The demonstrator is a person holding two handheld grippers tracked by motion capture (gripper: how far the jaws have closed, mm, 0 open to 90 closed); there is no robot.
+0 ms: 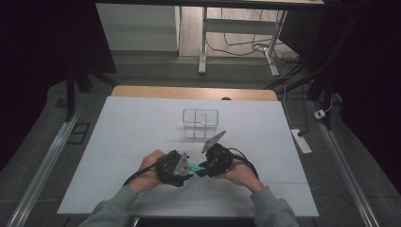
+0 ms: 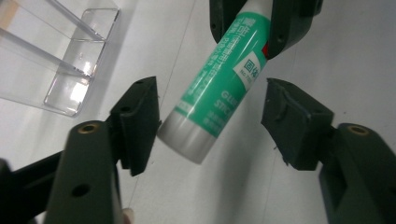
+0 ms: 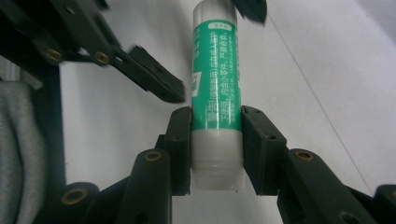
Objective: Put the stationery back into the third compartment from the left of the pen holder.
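one glue stick [image 3: 216,74] between two grippers

Glossy green plastic on the glue stick [image 2: 218,79], smooth grey cap end; matt black plastic on the right gripper [image 3: 215,140]; clear glossy acrylic organiser [image 2: 60,56]; matt white table [image 1: 142,127]

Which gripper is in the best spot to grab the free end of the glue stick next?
Left. The left gripper is open with its jaws on either side of the glue stick's free end, so it only needs to close. The right gripper is already shut on the other end.
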